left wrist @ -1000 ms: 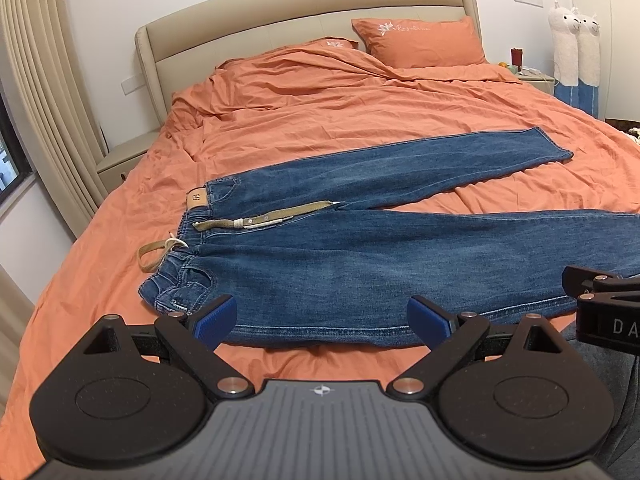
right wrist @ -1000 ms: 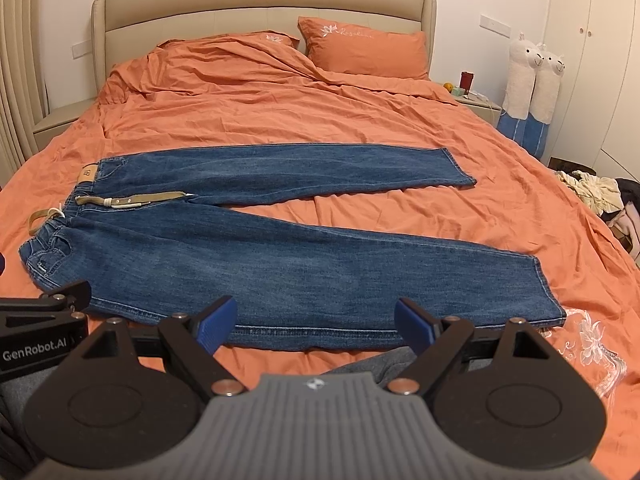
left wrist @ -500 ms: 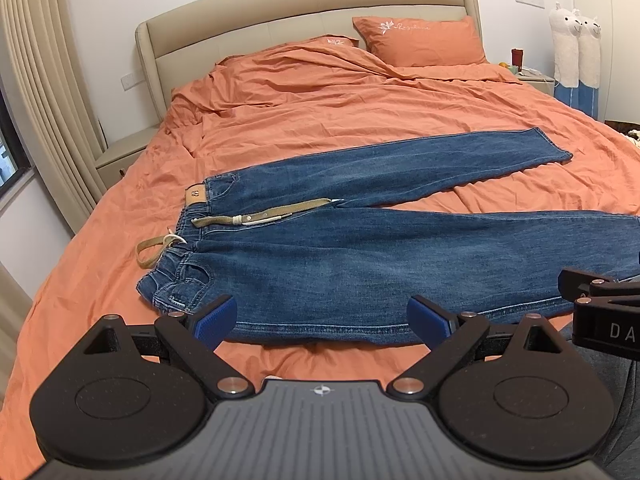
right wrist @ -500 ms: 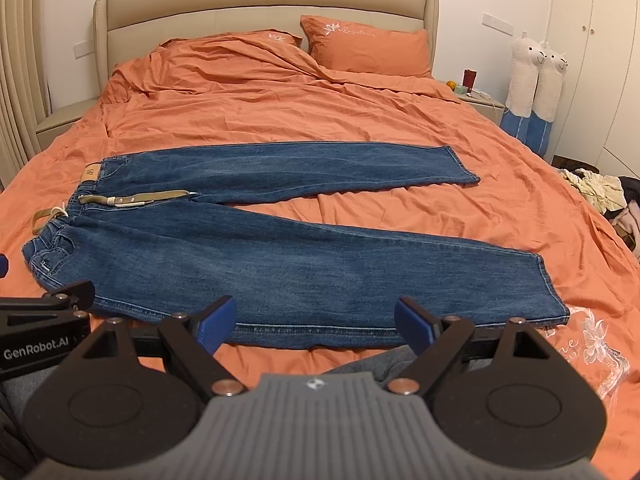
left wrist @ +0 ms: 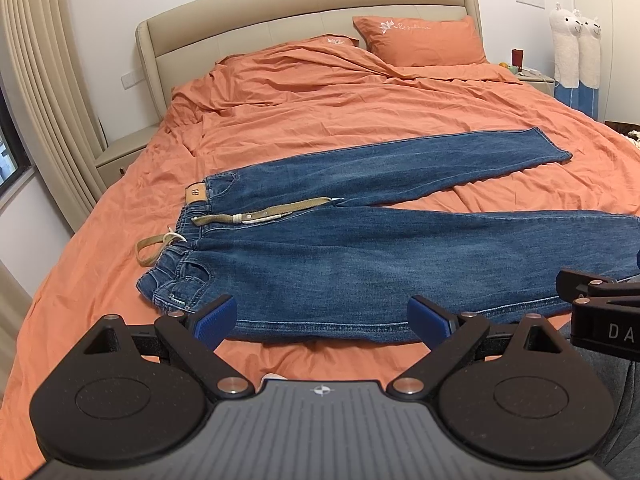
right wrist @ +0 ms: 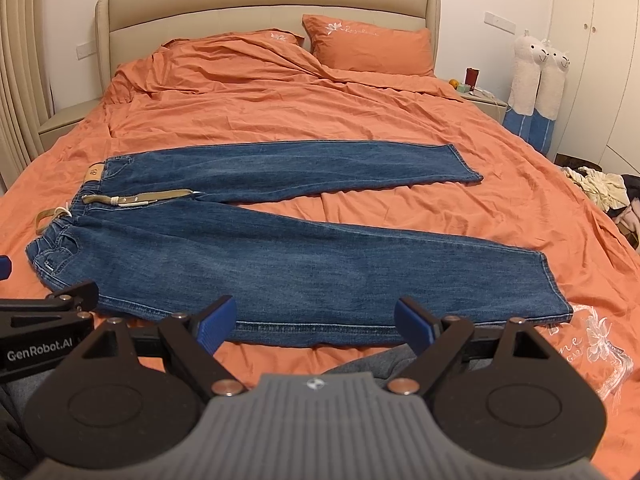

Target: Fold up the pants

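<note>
Orange bed [left wrist: 360, 120] holds blue pants [left wrist: 360, 264] spread flat near its front edge. Left gripper [left wrist: 320, 320] and right gripper [right wrist: 316, 320] hover there, fingers wide apart, holding nothing.

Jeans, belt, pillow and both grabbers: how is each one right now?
jeans: unfolded, flat on the bed, legs spread apart.
belt: lying on the waistband, one end looped off onto the sheet.
pillow: propped at the headboard.
left gripper: open, empty.
right gripper: open, empty.
</note>
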{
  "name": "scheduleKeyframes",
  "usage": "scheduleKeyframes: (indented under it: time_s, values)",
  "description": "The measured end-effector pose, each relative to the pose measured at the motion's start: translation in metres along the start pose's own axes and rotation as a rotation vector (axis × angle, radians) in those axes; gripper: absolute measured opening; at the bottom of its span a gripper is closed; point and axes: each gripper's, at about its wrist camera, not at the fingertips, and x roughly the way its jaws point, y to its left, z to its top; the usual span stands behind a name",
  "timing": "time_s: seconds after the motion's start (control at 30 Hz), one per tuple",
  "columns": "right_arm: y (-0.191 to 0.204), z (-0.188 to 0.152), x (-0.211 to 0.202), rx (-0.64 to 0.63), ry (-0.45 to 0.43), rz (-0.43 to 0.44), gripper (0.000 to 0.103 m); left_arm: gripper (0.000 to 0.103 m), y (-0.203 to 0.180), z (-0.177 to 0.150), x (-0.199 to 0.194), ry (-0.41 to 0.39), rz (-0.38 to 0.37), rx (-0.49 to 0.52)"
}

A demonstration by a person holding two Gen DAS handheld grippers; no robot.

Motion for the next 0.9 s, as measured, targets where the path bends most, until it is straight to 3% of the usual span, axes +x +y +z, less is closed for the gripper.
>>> scheduleKeyframes:
  time_s: [0.77, 0.83, 0.9]
  values:
    - [-0.001, -0.002, -0.001, -0.010, -0.005, 0.013, 0.083, 0.103, 0.005, 0.002, 0.000, -0.002, -0.029, 0.025]
    - [-0.005, 0.001, 0.001, -0.023, -0.006, 0.039, 0.082, 0.097, 0.010, 0.007, 0.001, -0.018, -0.046, 0.071]
    - [-0.017, 0.006, 0.003, -0.028, -0.015, 0.102, 0.082, 0.082, 0.020, 0.016, 0.003, -0.034, -0.058, 0.119]
